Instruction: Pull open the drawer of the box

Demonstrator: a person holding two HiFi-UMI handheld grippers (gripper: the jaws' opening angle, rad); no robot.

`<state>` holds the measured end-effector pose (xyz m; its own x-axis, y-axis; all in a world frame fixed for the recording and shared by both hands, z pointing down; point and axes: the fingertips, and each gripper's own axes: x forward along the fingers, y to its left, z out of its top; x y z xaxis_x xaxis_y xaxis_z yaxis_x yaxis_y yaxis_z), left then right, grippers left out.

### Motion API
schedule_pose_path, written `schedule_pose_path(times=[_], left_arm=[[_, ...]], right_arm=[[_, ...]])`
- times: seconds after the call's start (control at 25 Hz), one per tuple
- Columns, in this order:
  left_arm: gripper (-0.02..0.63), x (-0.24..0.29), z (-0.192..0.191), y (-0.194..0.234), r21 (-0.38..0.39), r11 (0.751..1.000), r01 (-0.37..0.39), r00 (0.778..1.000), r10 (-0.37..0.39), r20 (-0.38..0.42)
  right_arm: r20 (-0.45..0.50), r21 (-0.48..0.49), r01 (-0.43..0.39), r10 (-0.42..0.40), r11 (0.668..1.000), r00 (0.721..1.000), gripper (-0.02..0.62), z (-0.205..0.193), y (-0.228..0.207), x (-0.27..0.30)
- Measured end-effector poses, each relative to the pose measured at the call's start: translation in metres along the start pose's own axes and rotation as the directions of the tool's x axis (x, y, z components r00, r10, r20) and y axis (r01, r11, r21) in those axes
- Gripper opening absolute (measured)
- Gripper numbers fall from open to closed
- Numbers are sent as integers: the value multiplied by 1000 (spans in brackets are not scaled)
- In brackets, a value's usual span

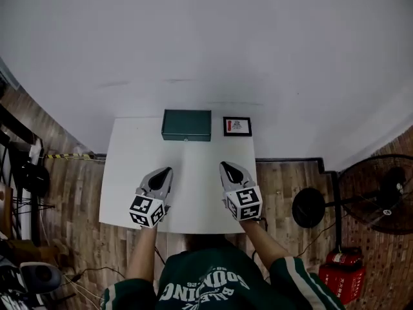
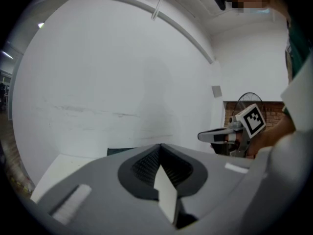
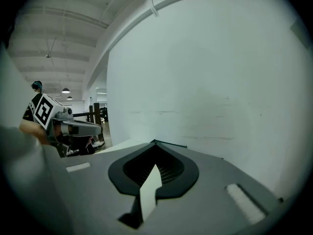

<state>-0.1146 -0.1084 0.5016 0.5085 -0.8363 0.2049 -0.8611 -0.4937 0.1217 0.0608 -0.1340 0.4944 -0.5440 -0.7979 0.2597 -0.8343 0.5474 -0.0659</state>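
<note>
A dark green box (image 1: 186,124) with a small front knob stands at the far edge of the white table (image 1: 129,173), against the wall. My left gripper (image 1: 165,170) hovers over the near left of the table, shut, with nothing in it. My right gripper (image 1: 226,165) hovers over the near right, also shut and empty. Both are well short of the box. In the left gripper view the jaws meet at a point (image 2: 160,145) and only a sliver of the box (image 2: 120,151) shows behind them. In the right gripper view the jaws (image 3: 154,142) are closed too, the box edge (image 3: 176,144) just peeking over.
A small framed card (image 1: 237,126) stands right of the box. A black fan (image 1: 381,192) and a red extinguisher (image 1: 341,273) are on the wooden floor at the right. Dark equipment and cables crowd the left floor (image 1: 26,173). The white wall (image 1: 206,44) backs the table.
</note>
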Motion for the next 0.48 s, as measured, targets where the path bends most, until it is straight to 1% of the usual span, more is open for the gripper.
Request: schedule_pose_path(times=[0.24,0.48], left_arm=[[52,42,-5,14,-33,999,-16,999,14,-40],[52,68,-18,30,-53,998,-22,996,18,-86]], right_arm=[[-31,14,-41,41,999,999,2,-2,-20,40],[-52,35,-49,51,998,997,2,-8,-31,61]])
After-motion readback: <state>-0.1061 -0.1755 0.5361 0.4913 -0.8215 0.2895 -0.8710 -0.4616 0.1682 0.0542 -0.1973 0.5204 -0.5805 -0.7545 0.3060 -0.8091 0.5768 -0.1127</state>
